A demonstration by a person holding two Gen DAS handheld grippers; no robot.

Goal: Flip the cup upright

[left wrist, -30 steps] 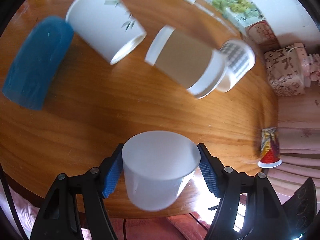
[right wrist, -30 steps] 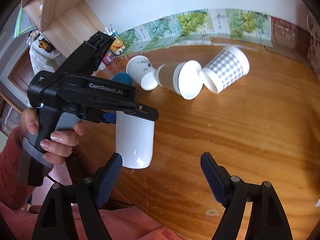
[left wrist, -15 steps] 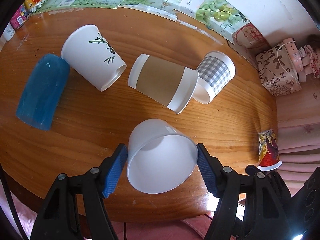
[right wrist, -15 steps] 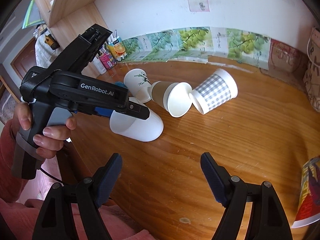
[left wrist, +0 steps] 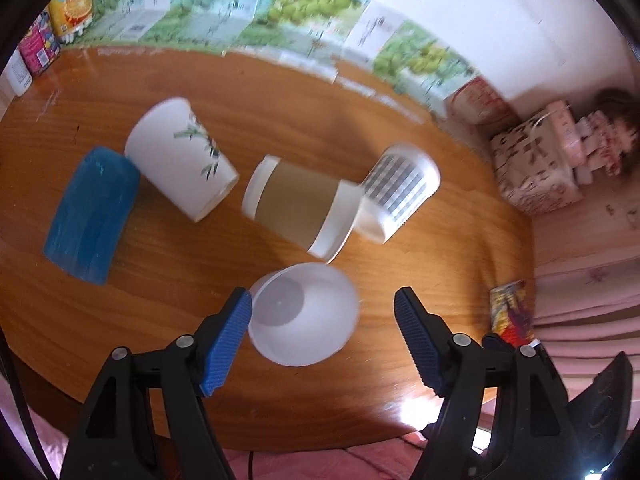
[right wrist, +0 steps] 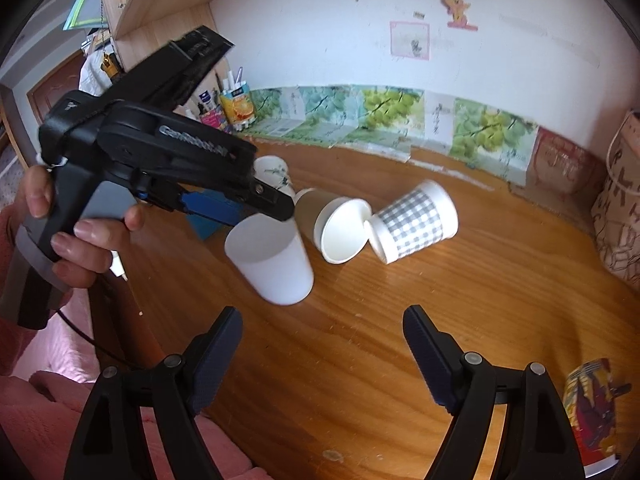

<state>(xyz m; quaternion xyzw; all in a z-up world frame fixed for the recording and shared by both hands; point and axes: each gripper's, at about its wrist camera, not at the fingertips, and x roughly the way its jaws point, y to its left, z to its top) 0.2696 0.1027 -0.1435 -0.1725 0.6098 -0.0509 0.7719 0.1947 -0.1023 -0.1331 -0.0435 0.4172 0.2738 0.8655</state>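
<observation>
Wooden table (left wrist: 440,240) carries four cups on their sides. White plastic cup (left wrist: 304,314) stands mouth-up near the front edge: flip looks done. Left gripper (left wrist: 323,334) spread wide, releasing it; right gripper (right wrist: 322,354) open, empty.

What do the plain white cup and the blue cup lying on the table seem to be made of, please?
The plain white cup looks like frosted, translucent plastic: its base shows faintly through the wall. The blue cup seems tinted, glossy plastic, though blur leaves that open.
</observation>
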